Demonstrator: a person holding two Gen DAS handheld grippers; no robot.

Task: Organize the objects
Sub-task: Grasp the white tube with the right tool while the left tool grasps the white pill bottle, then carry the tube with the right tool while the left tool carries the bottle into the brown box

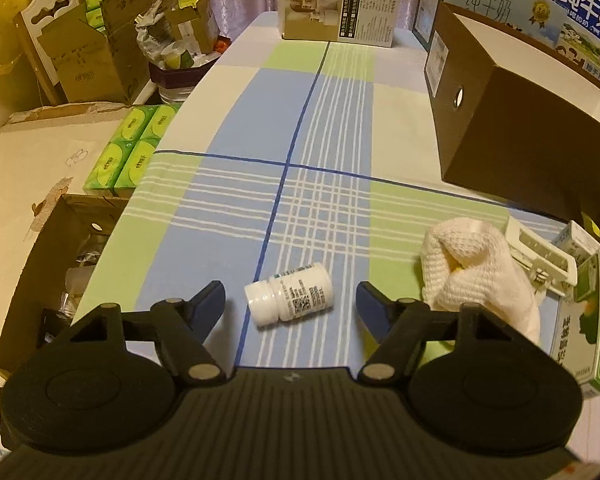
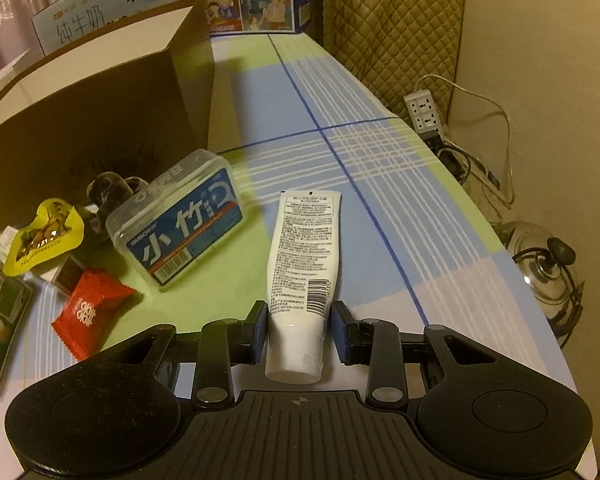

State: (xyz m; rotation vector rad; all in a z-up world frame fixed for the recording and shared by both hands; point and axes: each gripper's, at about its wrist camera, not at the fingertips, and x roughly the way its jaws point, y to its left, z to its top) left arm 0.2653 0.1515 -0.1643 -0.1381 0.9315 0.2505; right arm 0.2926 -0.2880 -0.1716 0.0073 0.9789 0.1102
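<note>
Left wrist view: hovering low over the checked cloth of the desk (image 1: 228, 120).
Left tongs (image 1: 290, 300): gaping wide, holding nothing, flanking the pill bottle (image 1: 290, 298) without touching it.
Pill bottle: lying on its side just ahead, smooth white plastic, round, printed label facing up.
Gloved hand (image 1: 476, 272): resting just right of the bottle, knitted white fabric.
Brown box (image 1: 520, 128): standing open-topped further back on the right, matte card, looking like the place for the loose things.

Right wrist view: looking down the right-hand stretch of the desk.
Right tongs (image 2: 300, 332): closing in on the white tube (image 2: 306, 256) near its cap, left pad touching, right pad showing a sliver of gap, so not clearly clamped.
White tube: lying flat, soft squeezable plastic, small print and barcode up.
Clutter: clear hard floss case (image 2: 176, 220), crinkly red sachet (image 2: 88, 312), yellow pouch (image 2: 44, 236), all loose beside the box.

Progress: looking early, most items lying outside the box, bottle and tube both waiting for lifting.
</note>
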